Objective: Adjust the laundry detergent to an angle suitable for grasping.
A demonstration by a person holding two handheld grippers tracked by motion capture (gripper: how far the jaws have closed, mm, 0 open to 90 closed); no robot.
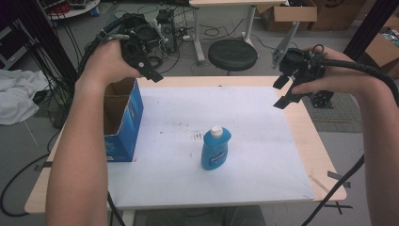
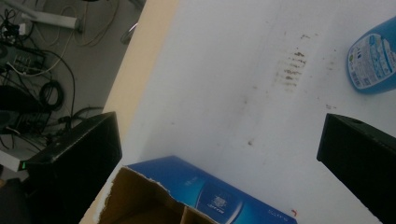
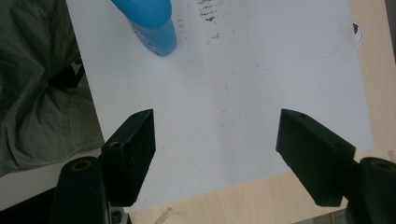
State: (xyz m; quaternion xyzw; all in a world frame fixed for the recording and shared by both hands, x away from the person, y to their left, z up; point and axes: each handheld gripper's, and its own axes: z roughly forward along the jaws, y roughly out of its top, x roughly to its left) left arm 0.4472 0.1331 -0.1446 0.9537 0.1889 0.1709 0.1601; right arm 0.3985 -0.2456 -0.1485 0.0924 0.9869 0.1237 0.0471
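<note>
Standing between both raised tongs (image 1: 285,93): blue bottle (image 1: 216,149).

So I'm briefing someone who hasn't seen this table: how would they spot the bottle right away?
Start at the white sheet covering the wooden table. Near its middle, right of the open blue cardboard box, stands the bottle. It is the lone upright item there: translucent blue, white cap, blue label.

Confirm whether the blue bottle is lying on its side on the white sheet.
No: in the high view the blue bottle stands upright on the white sheet, its white cap at the top.
</note>
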